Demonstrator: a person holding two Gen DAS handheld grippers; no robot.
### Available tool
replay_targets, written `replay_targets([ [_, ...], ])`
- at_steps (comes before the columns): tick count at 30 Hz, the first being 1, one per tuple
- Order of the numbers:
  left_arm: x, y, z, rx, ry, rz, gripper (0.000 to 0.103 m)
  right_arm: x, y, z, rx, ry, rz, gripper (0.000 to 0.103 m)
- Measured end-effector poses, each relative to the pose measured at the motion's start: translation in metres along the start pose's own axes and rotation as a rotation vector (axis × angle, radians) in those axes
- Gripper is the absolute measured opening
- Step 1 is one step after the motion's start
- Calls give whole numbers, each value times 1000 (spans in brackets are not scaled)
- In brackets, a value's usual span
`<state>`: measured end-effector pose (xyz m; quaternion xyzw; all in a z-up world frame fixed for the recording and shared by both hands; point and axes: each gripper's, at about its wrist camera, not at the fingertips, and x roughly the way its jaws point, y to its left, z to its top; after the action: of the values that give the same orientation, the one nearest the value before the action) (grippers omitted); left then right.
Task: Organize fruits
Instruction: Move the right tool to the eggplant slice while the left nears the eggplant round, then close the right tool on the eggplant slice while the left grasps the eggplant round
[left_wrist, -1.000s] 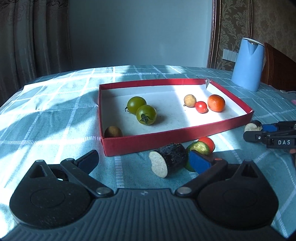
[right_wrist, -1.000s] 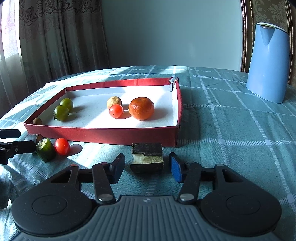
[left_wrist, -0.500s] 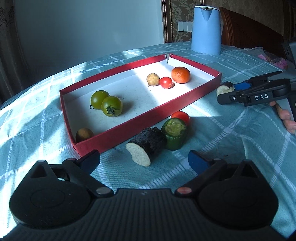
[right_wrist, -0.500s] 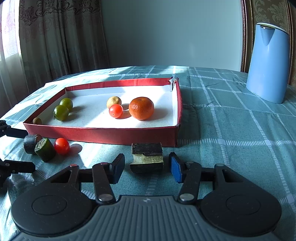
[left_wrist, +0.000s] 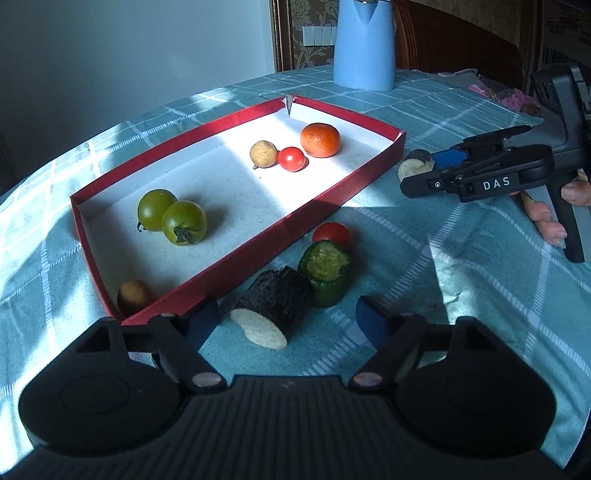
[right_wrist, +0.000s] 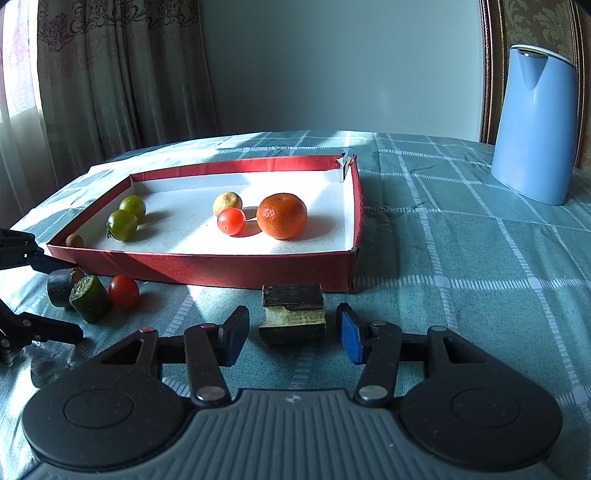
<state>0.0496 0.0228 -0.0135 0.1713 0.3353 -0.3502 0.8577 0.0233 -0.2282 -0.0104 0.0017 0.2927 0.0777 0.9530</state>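
The red tray (right_wrist: 207, 264) is the landmark; inside it lie two green tomatoes (right_wrist: 122, 224), a red cherry tomato (right_wrist: 231, 220), an orange (right_wrist: 282, 215) and two small brown fruits; just outside its near wall, the left gripper (left_wrist: 286, 319) gapes wide around a dark cut piece (left_wrist: 273, 301), beside a green chunk (left_wrist: 325, 271) and another red tomato (left_wrist: 331, 234); near the tray's corner, the right gripper (right_wrist: 291, 334) stands open around a dark block (right_wrist: 293, 314), pads apart from it.

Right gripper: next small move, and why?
Probably close the right gripper on the dark cut piece: it sits between the open fingers, not gripped, on the cloth just outside the red tray.
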Motion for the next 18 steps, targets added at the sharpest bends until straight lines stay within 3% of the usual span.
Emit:
replay_targets([
  [5,-1,-2,-3,-3,-50,-19,59,-1,-1,0,7,-2,3,50],
  [18,-19,-19,-19,-69,-79,81,37,-3,-2,-1,13,-4,-1,48],
])
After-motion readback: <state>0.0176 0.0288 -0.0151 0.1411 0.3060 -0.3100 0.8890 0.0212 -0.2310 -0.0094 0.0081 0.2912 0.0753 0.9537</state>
